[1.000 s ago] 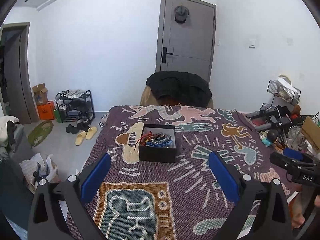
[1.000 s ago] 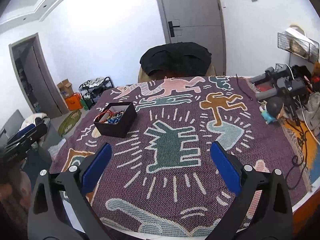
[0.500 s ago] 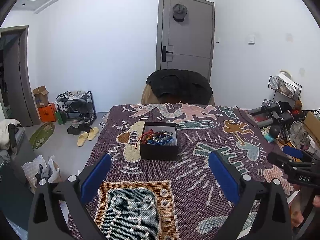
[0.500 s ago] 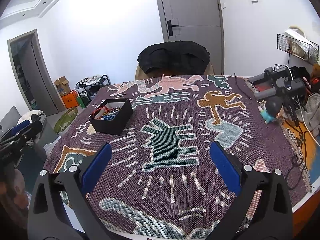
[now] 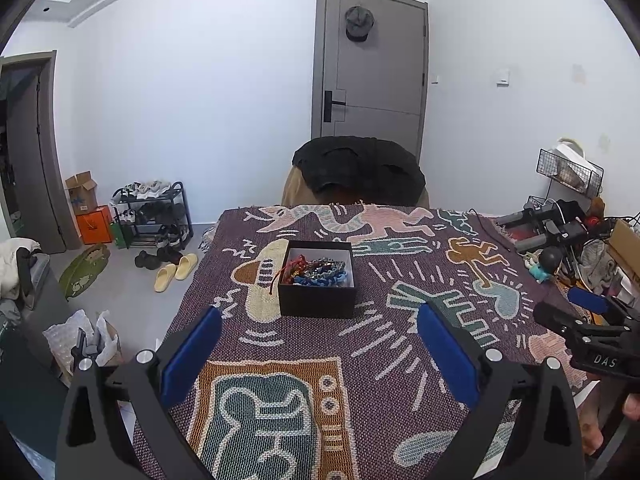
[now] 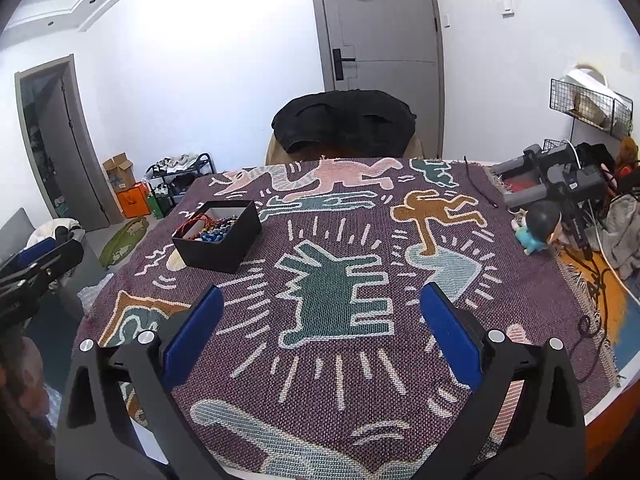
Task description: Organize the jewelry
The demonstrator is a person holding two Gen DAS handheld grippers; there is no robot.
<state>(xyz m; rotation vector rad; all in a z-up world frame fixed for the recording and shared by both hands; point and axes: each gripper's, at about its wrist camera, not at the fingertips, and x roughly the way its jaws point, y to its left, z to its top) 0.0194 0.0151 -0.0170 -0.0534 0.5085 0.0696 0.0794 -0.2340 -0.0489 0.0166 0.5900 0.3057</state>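
Table cover: a woven purple blanket (image 5: 384,344) with cartoon figures in teal, pink, orange and cream is spread over the whole table; it is seen in both wrist views (image 6: 344,292).
Chair: a tan chair (image 5: 356,192) is set at the far edge of the table; a black garment (image 5: 360,164) is draped over its back.
Clutter: a wire basket (image 6: 592,108) is mounted on the right wall; dark equipment and cables (image 6: 560,184) are piled at the right edge of the table; a small round-headed figurine (image 6: 538,226) is stood just beside them.
Container: a black open box (image 5: 318,284) is placed on the blanket, left of centre, well apart from both grippers; its inside walls are pale; no lid is seen on it (image 6: 218,236).
Contents: a tangled heap of jewelry (image 5: 316,272) is held in the box; blue, teal and dark beaded strands are mixed with red cords; one red cord (image 5: 276,280) is hung over the left rim; single pieces cannot be told apart.
Left gripper (image 5: 318,356): its blue-padded fingers are spread wide; nothing is held or touched; it is aimed at the box from the near side.
Right gripper (image 6: 320,340): its jaws are likewise spread wide and empty; it is held over the blanket's middle, with the box off to its left.
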